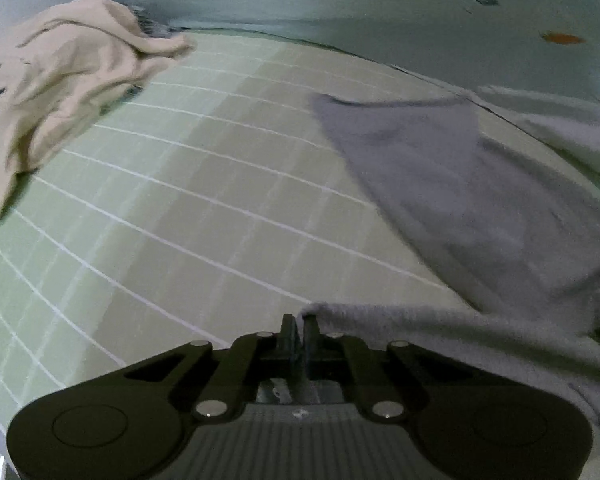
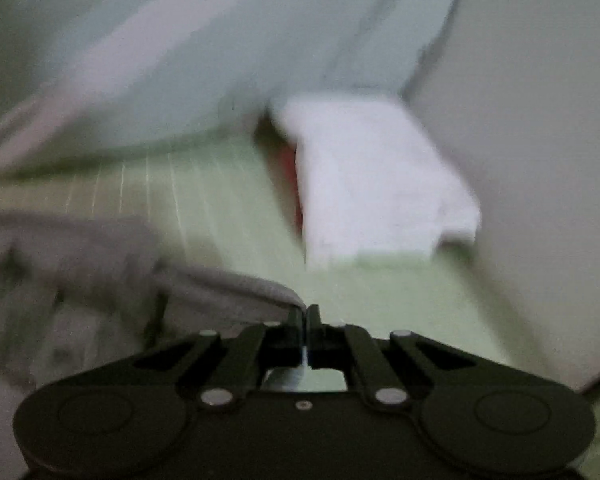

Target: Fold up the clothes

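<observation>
A grey garment (image 1: 440,168) lies spread over the right half of the green gridded mat (image 1: 204,200). My left gripper (image 1: 299,318) is shut on a corner of its near edge, which runs off to the right. In the blurred right wrist view the same grey garment (image 2: 100,256) trails to the left, and my right gripper (image 2: 305,312) is shut on another corner of it, just above the mat (image 2: 228,200).
A crumpled beige garment (image 1: 68,80) is heaped at the mat's far left corner. A folded white cloth (image 2: 372,184) sits ahead of the right gripper, with something red (image 2: 290,168) showing under its left side. A pale wall (image 1: 340,8) runs behind the mat.
</observation>
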Demonstrator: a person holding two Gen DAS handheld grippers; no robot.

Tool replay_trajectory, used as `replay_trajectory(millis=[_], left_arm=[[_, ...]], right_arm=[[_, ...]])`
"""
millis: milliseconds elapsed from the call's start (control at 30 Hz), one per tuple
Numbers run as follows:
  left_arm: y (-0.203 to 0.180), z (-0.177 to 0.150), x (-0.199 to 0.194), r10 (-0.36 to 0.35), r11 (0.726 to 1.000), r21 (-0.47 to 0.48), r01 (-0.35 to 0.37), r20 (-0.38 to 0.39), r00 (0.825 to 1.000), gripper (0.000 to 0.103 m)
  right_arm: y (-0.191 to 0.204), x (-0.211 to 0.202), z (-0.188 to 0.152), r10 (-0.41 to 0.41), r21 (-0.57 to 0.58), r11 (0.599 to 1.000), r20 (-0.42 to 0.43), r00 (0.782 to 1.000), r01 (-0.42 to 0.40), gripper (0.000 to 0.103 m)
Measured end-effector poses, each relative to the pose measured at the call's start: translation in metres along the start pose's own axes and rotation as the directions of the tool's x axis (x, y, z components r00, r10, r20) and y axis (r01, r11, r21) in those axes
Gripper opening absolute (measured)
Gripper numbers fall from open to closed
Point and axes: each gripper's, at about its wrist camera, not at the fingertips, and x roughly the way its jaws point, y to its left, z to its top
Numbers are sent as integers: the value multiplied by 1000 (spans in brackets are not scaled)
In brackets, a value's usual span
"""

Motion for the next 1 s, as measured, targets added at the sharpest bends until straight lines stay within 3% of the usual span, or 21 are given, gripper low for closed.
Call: replay_trajectory(millis=[67, 167, 267, 333, 367, 433, 533, 700, 833, 1000], left_arm=[[19, 13, -2, 49, 998, -26, -48, 29, 998, 5], [48, 31, -4, 124, 991, -67, -119, 69, 990, 4], [79, 52, -12, 165, 979, -138, -150, 108, 980, 5], [89, 61, -16, 145, 977, -172, -125, 112, 983, 10], [88, 63, -20, 137, 977, -182, -113, 123, 983, 13], [82, 66, -27, 102, 981, -181, -75, 144, 984, 39], [63, 66, -37, 34, 985, -174, -2, 181, 983, 66], [16, 75, -20, -104, 986, -115, 120, 140, 985, 72], [-32, 77, 14, -169, 983, -62, 172, 61, 984, 72], [-81, 76, 49, -241, 970, -47, 240, -27, 970, 72]], right_arm=[[5, -2, -18, 96, -5, 995, -65, 993, -96, 2], [20, -13, -31, 275, 37, 961, -119, 954, -272, 2], [38, -24, -28, 324, -15, 945, -110, 940, -327, 8], [44, -32, -21, 333, -35, 941, -75, 940, -336, 30], [45, -35, -17, 335, -33, 941, -55, 941, -337, 35], [40, -39, -5, 345, 11, 939, -22, 938, -345, 48], [27, -33, 13, 350, 125, 929, 2, 937, -348, 56], [27, -21, 18, 362, 240, 905, -4, 932, -350, 64], [37, -15, 12, 349, 251, 911, -40, 936, -328, 65], [43, -7, 13, 319, 226, 928, -78, 945, -294, 68]])
